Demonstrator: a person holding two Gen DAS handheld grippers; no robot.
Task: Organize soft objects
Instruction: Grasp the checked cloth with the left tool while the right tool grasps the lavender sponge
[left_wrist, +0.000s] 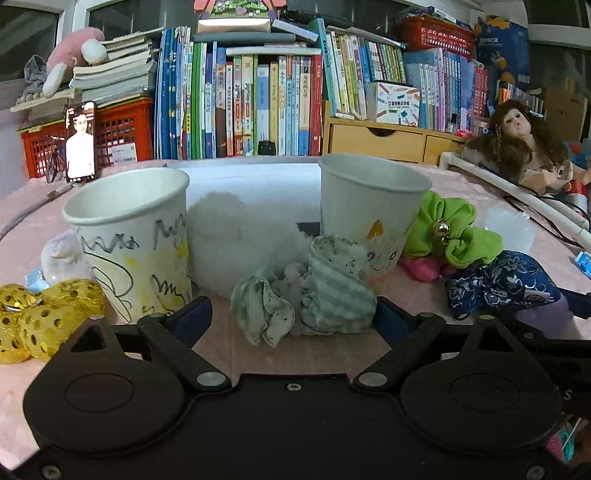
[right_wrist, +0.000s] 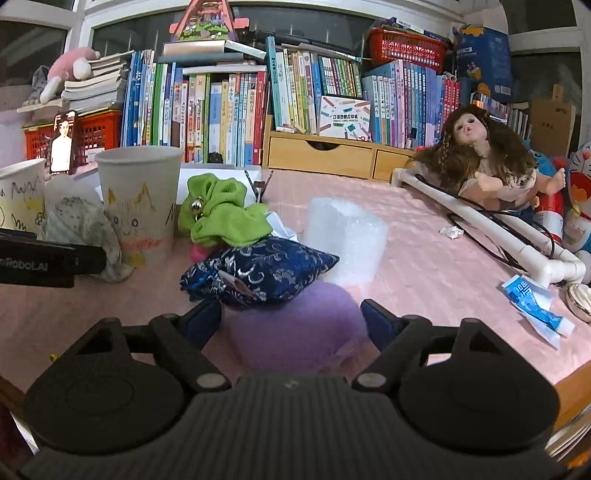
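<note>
Reaching in from both sides, the two grippers line up on separate soft pieces on the pink tabletop (right_wrist: 424, 236). The left gripper (left_wrist: 293, 314) has its jaws spread on either side of a crumpled green-and-white cloth (left_wrist: 303, 299), which lies just in front of the cat-drawn paper cup (left_wrist: 369, 218); the pads don't press it yet, so nothing is grasped. A second cup with scribbles (left_wrist: 129, 236) stands to the left, with white fluffy stuffing (left_wrist: 236, 240) behind and between the pair, and both cups sit upright with mouths open, probably as bins for the sorting. Over on the right, the right gripper (right_wrist: 291, 319) straddles a soft purple lump (right_wrist: 299, 328), jaws released around it and apparently not squeezing, though the near edges blur. A blue brocade pouch (right_wrist: 258, 269) rests against the purple piece's far side, with a green frilly cloth with a bell (right_wrist: 221, 214) beyond it and a bubble-wrap roll (right_wrist: 343, 236) alongside. Gold perforated fabric (left_wrist: 40, 314) waits at the far left, untouched. Looks like an early stage, with both cups showing nothing inside from here.
</note>
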